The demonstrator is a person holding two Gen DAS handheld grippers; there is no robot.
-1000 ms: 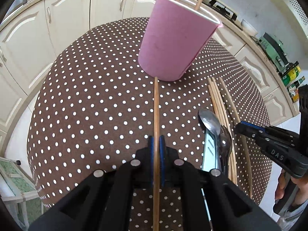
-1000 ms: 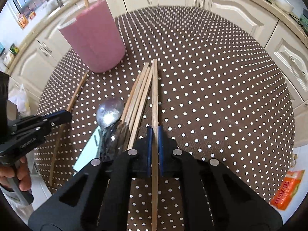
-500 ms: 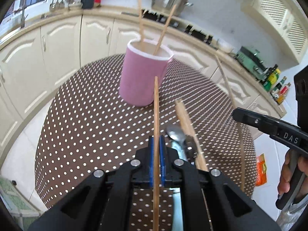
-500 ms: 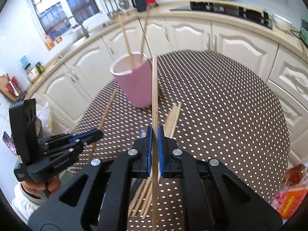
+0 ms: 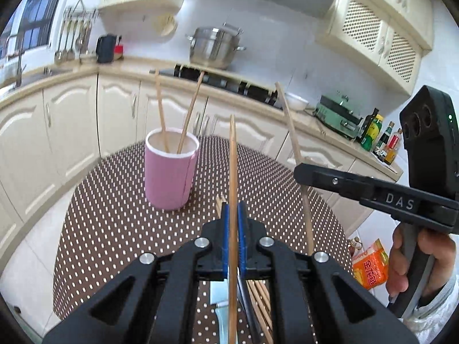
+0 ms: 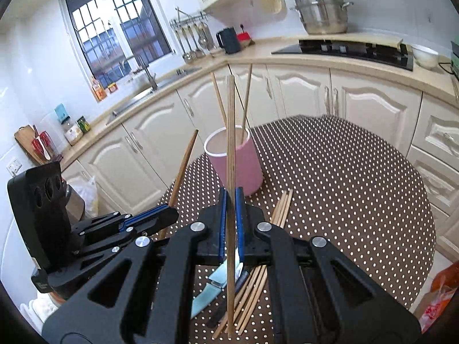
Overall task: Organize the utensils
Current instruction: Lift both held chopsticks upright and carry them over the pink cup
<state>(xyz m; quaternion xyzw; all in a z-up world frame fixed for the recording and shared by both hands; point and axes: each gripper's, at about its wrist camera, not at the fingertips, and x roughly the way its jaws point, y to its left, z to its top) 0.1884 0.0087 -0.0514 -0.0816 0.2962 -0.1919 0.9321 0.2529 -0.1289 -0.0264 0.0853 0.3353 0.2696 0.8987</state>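
Note:
My left gripper (image 5: 233,218) is shut on a wooden chopstick (image 5: 233,160) and holds it raised, pointing forward above the table. My right gripper (image 6: 230,200) is shut on another wooden chopstick (image 6: 230,132), also lifted. A pink cup (image 5: 169,172) stands upright on the table with two chopsticks in it; it also shows in the right wrist view (image 6: 243,166). Several chopsticks (image 6: 254,283) and a light blue knife (image 6: 206,295) lie on the table under the grippers. The right gripper shows in the left wrist view (image 5: 373,189), the left gripper in the right wrist view (image 6: 143,220).
The round table has a brown polka-dot cloth (image 6: 344,189). Cream kitchen cabinets (image 5: 71,120) and a counter ring the table. A steel pot (image 5: 215,47) sits on the stove. An orange packet (image 5: 370,263) lies on the floor at the right.
Both grippers have risen and tilted up with their chopsticks, from flat on the table to high above it. The cup now looks smaller and farther away.

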